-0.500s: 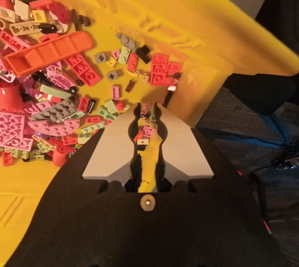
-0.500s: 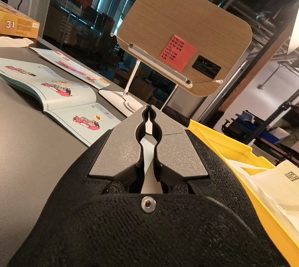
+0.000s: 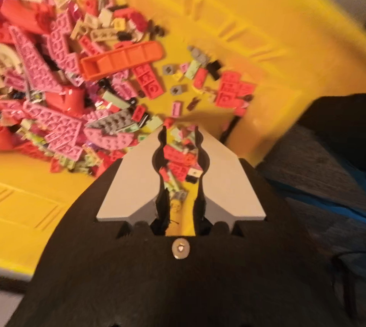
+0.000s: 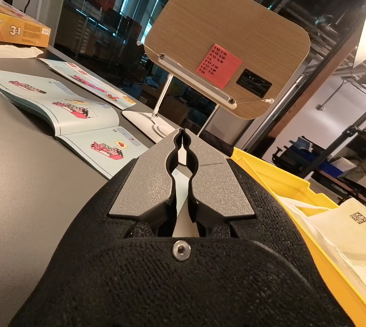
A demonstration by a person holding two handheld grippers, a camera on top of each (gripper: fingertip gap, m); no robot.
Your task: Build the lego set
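In the left wrist view my left gripper (image 3: 180, 128) is open above a yellow bin (image 3: 227, 10) full of loose toy bricks, mostly pink, red and pale green. Nothing is between its pads; small bricks lie on the bin floor below the gap. A small red piece (image 3: 168, 121) lies just beyond the left fingertip. A long orange piece (image 3: 122, 59) lies farther in. In the right wrist view my right gripper (image 4: 182, 130) is shut with nothing between its fingertips, low over a grey table (image 4: 29, 188).
An open instruction booklet (image 4: 65, 119) and a second booklet (image 4: 89, 79) lie on the table. A wooden book stand (image 4: 227, 40) with a red note stands behind. A yellow bin (image 4: 277, 184) with papers is at the right. A box (image 4: 23, 30) sits far left. To reach the long orange piece (image 3: 122, 59) in a straight line is about 7 cm for my left fingers, about 50 cm for my right.
My left gripper's jaws have opened wider and it has shifted right and back over the bricks; the view is blurred by motion. The right gripper has stayed shut and barely moved.
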